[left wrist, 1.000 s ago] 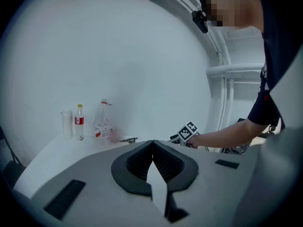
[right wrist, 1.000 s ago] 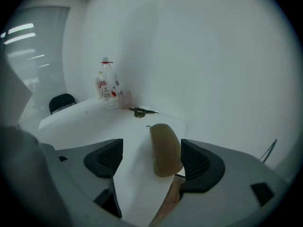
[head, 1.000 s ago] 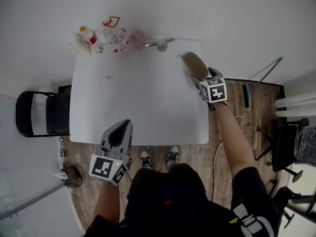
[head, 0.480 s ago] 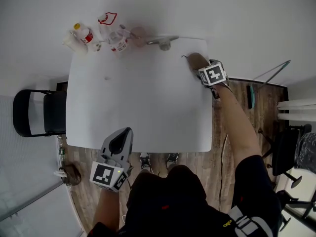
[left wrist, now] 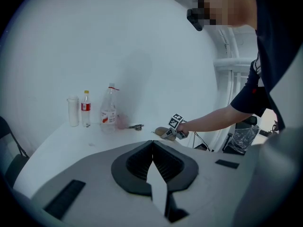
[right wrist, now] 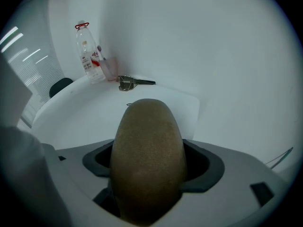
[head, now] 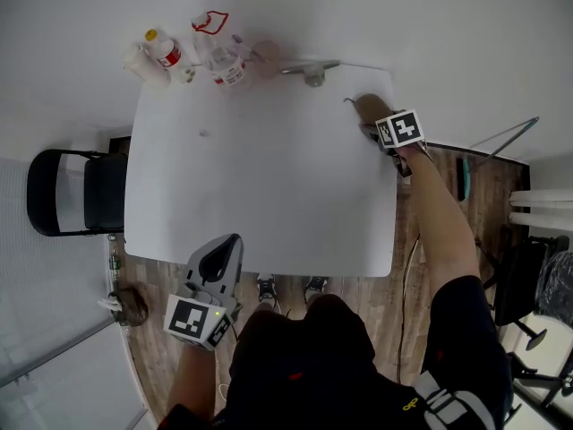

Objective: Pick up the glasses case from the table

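Now, brown oval textured glasses case point(right wrist: 147, 155) on white counter point(head: 260, 195) at far right corner, lying between right gripper point(head: 374, 124) fingers, spread wide either side, not pinching, left gripper point(left wrist: 152, 145) fingers pressed together at near edge.

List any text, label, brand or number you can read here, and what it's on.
No text can be read in any view.
Small bottle: red label, print too small to read.
Clear bottle: red-and-white label, print blurred.
Left marker cube and right marker cube: black-and-white square patterns, no letters.
Glasses case: no print visible.
Dark clothing: white print, too small to read.
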`<state>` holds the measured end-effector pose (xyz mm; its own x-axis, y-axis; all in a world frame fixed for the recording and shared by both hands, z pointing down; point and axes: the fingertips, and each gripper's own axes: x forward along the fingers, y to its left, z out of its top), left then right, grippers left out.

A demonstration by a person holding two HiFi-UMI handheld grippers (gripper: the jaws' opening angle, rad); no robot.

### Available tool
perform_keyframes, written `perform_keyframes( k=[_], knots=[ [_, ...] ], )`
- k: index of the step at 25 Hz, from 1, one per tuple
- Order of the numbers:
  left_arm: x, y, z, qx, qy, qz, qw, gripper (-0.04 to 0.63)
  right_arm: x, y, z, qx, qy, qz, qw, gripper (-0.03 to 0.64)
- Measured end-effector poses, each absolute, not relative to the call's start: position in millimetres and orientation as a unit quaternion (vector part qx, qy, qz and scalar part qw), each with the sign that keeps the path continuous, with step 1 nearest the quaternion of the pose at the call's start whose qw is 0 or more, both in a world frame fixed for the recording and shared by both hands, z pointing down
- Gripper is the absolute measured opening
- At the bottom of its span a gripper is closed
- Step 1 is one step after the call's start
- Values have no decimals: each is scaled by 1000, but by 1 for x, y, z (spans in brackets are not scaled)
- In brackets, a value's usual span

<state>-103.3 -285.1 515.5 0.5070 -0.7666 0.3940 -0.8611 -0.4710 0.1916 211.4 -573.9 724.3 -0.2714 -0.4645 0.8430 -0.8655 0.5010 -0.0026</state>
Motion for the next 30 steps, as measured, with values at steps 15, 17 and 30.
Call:
perform_keyframes(
  k=[15, 17, 30],
  knots=[
    [-108, -277, 480, 870, -458, 102, 151, 20, 170, -511, 591, 484, -808, 101, 322, 394],
    [-110, -275, 472, 873, -455, 99, 143, 20, 161, -492, 565, 485, -815, 85, 305, 394],
    [-124, -251, 408, 891, -434, 55, 122, 20, 109, -350, 385, 531, -837, 13, 133, 394]
  ],
)
